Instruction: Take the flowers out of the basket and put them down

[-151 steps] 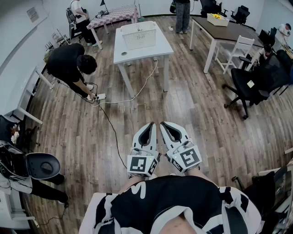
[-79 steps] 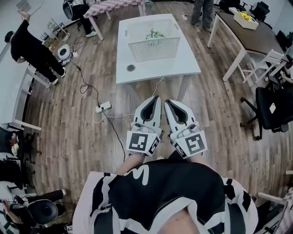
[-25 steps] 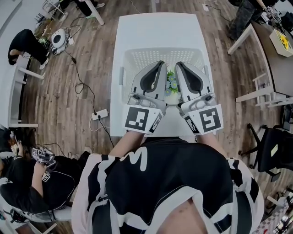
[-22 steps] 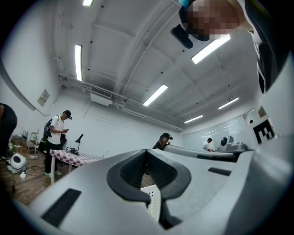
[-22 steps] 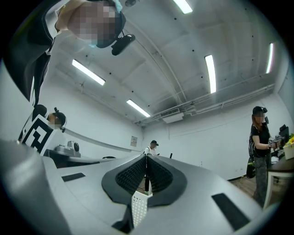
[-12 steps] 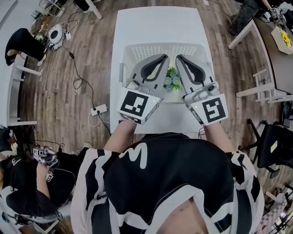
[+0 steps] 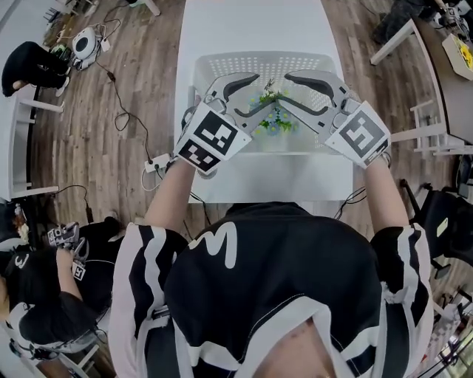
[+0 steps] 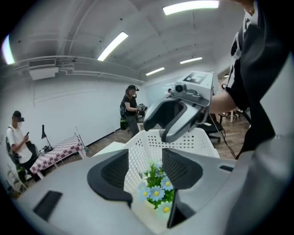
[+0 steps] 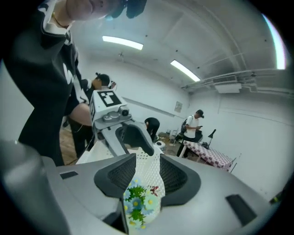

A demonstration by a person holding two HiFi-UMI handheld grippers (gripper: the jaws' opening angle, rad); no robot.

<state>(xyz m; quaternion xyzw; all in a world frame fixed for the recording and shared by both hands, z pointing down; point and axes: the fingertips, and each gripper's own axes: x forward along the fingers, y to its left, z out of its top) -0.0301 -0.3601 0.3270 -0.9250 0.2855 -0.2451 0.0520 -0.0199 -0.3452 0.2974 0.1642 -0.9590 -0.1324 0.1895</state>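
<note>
Head view. Left gripper (image 7: 263,94) and right gripper (image 7: 287,91) both reach into the white basket (image 7: 259,57) from opposite sides, tips pointed at each other. Jaws of each stand well apart. The flowers (image 7: 274,119) lie in the basket between the two grippers, towards its near wall. Basket sits on the white table (image 7: 251,22), close to the near edge and spanning most of the width. Gripper shells are smooth grey-white, with dark pads.

Left gripper view. Jaws spread wide, nothing clamped. The flowers (image 8: 156,189) show in the gap: small pale-blue daisy shapes with yellow centres and green leaves. Cannot tell whether either pad touches them. The basket wall (image 8: 186,143) is rigid white plastic, pierced with rows of small holes. The right gripper hangs above its far rim.

Right gripper view. Jaws likewise wide, gripping nothing. Same blue-and-green flowers (image 9: 136,200) are low in the gap, with perforated basket wall (image 9: 149,173) behind. Pads are dark and finely ribbed.
</note>
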